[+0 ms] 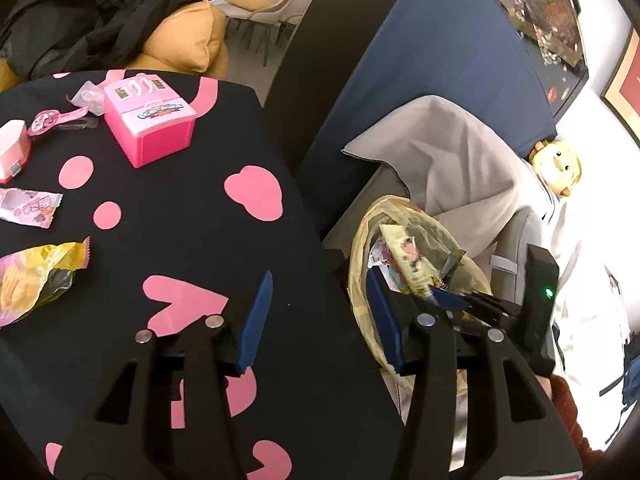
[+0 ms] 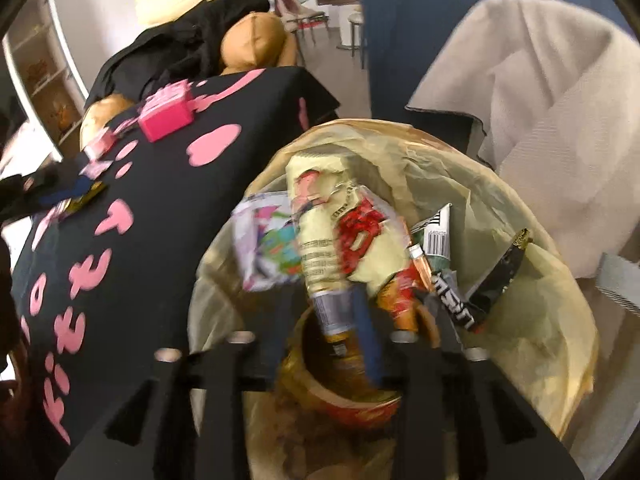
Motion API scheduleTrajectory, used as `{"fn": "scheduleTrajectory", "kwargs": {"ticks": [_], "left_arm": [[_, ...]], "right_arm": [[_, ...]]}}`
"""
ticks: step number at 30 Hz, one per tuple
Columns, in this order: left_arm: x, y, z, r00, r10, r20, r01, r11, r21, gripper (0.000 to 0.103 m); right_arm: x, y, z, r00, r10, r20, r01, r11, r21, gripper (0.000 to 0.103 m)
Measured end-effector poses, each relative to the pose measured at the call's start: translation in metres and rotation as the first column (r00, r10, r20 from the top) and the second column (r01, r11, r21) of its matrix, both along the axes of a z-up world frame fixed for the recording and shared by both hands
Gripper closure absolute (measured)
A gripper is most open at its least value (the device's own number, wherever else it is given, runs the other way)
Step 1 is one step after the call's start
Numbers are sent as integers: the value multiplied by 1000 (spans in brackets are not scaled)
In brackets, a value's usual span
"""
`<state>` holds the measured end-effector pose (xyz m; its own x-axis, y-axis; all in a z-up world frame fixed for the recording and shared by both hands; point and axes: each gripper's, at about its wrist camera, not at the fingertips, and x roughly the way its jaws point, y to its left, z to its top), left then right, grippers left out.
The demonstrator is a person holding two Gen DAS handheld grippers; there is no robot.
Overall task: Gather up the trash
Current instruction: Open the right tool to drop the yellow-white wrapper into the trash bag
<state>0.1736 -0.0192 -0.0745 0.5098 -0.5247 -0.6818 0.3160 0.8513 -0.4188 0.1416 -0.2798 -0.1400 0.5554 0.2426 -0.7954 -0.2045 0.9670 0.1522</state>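
Note:
My left gripper (image 1: 320, 312) is open and empty over the right edge of the black table with pink shapes (image 1: 192, 216). A yellow chip bag (image 1: 36, 280) and a pink-white wrapper (image 1: 28, 208) lie on the table at the left. The trash bin with a yellowish liner (image 2: 532, 264) stands right of the table, full of wrappers. My right gripper (image 2: 320, 308) is over the bin, its jaws narrowed on a pale yellow snack wrapper (image 2: 332, 236). The right gripper also shows in the left wrist view (image 1: 448, 300), above the bin (image 1: 360, 240).
A pink toy box (image 1: 150, 120), a pink-white container (image 1: 12, 148), a clear wrapper (image 1: 86, 96) and a pink tag (image 1: 48, 120) sit on the table's far side. A grey blanket (image 1: 460, 160) and a yellow plush toy (image 1: 556, 164) lie on the blue sofa behind the bin.

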Motion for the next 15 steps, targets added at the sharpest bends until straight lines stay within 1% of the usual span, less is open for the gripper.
{"fn": "scheduleTrajectory", "kwargs": {"ticks": [1, 2, 5, 11, 15], "left_arm": [[0, 1, 0, 1000, 2, 1, -2, 1000, -1, 54], [-1, 3, 0, 1000, 5, 2, -5, 1000, -3, 53], [-3, 8, 1, 1000, 11, 3, -11, 1000, -3, 53], [-8, 24, 6, 999, 40, 14, -40, 999, -6, 53], [-13, 37, 11, 998, 58, 37, -58, 998, -11, 53]], "right_arm": [[-3, 0, 3, 1000, 2, 4, -2, 1000, -4, 50], [-6, 1, 6, 1000, 2, 11, -2, 1000, -8, 49], [-14, -2, 18, 999, -13, 39, 14, 1000, -22, 49], [-22, -6, 41, 997, -24, 71, 25, 1000, -4, 48], [-25, 3, 58, 995, -2, 95, 3, 1000, -9, 48]]}}
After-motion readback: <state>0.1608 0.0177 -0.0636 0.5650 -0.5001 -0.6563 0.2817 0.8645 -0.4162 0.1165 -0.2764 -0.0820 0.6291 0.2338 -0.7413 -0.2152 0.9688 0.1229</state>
